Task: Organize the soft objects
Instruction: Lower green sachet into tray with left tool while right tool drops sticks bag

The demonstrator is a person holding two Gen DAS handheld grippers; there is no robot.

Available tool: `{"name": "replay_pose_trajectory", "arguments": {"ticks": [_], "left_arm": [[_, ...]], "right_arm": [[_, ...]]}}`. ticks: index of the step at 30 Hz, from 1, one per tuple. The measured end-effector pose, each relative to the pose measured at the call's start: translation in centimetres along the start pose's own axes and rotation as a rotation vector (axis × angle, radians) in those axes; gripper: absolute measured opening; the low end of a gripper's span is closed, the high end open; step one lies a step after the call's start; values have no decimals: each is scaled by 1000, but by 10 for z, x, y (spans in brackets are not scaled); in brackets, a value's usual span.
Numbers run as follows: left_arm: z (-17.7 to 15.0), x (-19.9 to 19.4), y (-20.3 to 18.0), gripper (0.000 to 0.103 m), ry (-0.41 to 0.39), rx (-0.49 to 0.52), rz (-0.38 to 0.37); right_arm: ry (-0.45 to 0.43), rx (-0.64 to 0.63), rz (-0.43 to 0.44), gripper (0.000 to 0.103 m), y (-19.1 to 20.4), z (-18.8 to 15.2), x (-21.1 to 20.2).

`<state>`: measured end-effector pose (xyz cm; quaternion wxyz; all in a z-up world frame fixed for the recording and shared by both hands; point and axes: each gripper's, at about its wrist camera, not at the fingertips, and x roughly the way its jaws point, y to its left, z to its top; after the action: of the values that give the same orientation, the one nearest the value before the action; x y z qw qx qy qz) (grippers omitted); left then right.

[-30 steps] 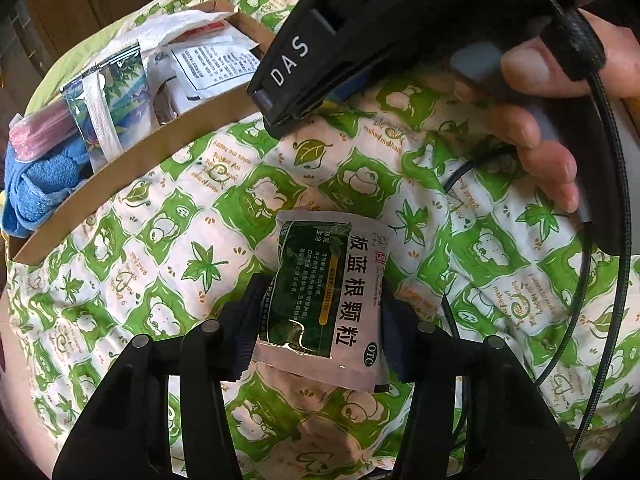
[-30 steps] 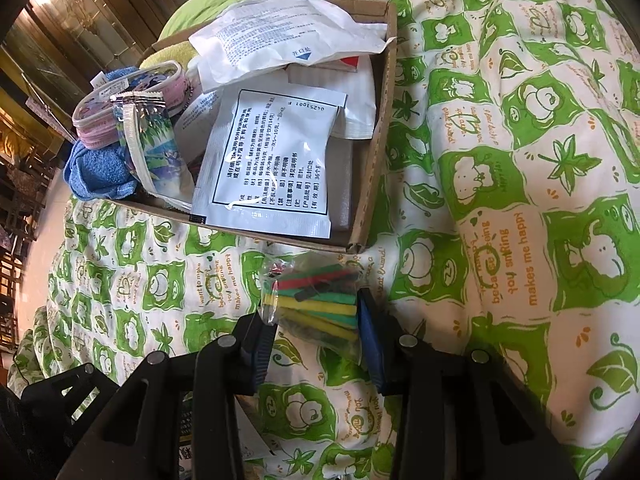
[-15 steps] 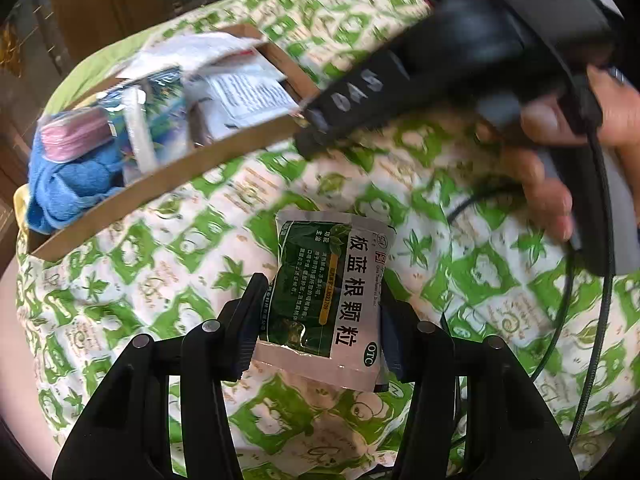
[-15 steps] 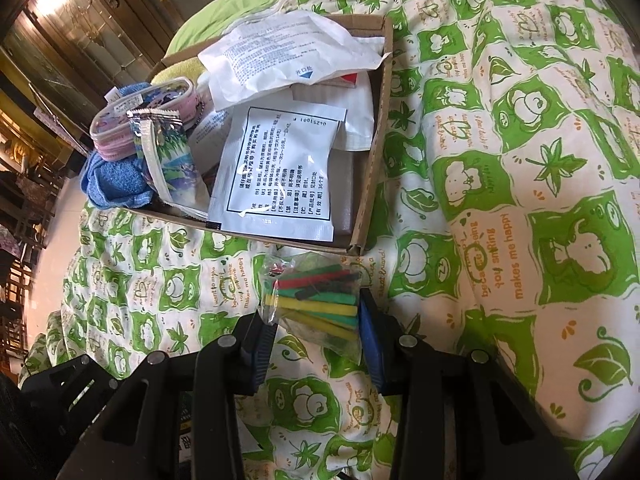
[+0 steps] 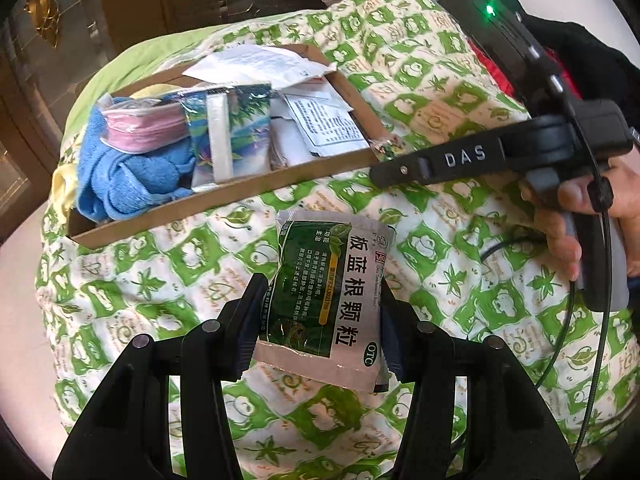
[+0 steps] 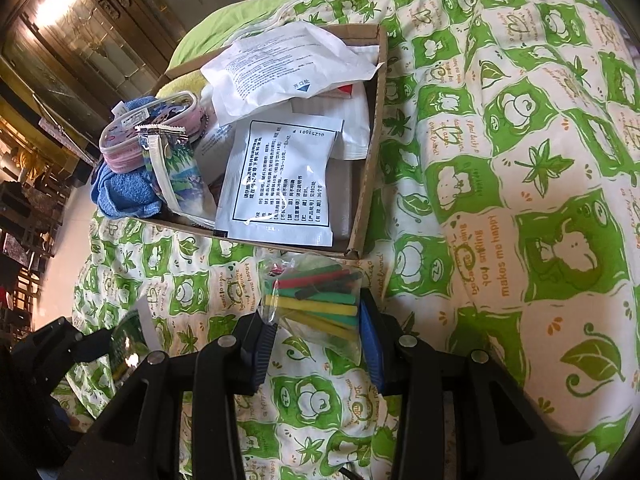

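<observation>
Left tool (image 5: 320,320): both pads clamp the long sides of a green-and-silver foil medicine sachet (image 5: 326,292) printed with white characters, held clear above the green-and-cream patterned bedspread (image 5: 160,264). Sachet's top edge points away from the tool, toward the shallow brown cardboard box (image 5: 224,196) just ahead.

Right tool (image 6: 314,334): narrow grip, blue pads pressed on a clear plastic bag of coloured flat sticks (image 6: 316,300) (red, green, yellow, black). Bag sits directly in front of the box's near corner (image 6: 356,254); whether it touches the bedspread cannot be told.

Box contents, ahead of both tools: blue terry cloth (image 6: 120,196) at the left end, pink-trimmed clear zip pouch (image 6: 148,136) on top of it, a leaf-print foil packet (image 6: 176,176) leaning beside them, white printed sachets (image 6: 280,184) filling the middle and right.

In the left view, the person's hand (image 5: 580,216) grips the right tool's black handle, up and to the right of the sachet.
</observation>
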<state>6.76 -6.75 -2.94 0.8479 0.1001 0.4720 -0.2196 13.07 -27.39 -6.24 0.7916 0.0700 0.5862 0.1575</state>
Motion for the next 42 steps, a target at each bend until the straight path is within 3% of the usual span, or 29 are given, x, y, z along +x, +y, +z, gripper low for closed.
{"name": "replay_pose_trajectory", "arguments": {"ticks": [12,22,42], "left_arm": [[18,-14,31,52,-27,-71,80],[34,-19,62,51,11,-141,160],[83,-32,81,52,-17,-106,166]], "right_arm": [[0,1,3,39,1,1,4],[33,-15,10,39,15,17,5],[59,-113,12,39,59,69,2]]}}
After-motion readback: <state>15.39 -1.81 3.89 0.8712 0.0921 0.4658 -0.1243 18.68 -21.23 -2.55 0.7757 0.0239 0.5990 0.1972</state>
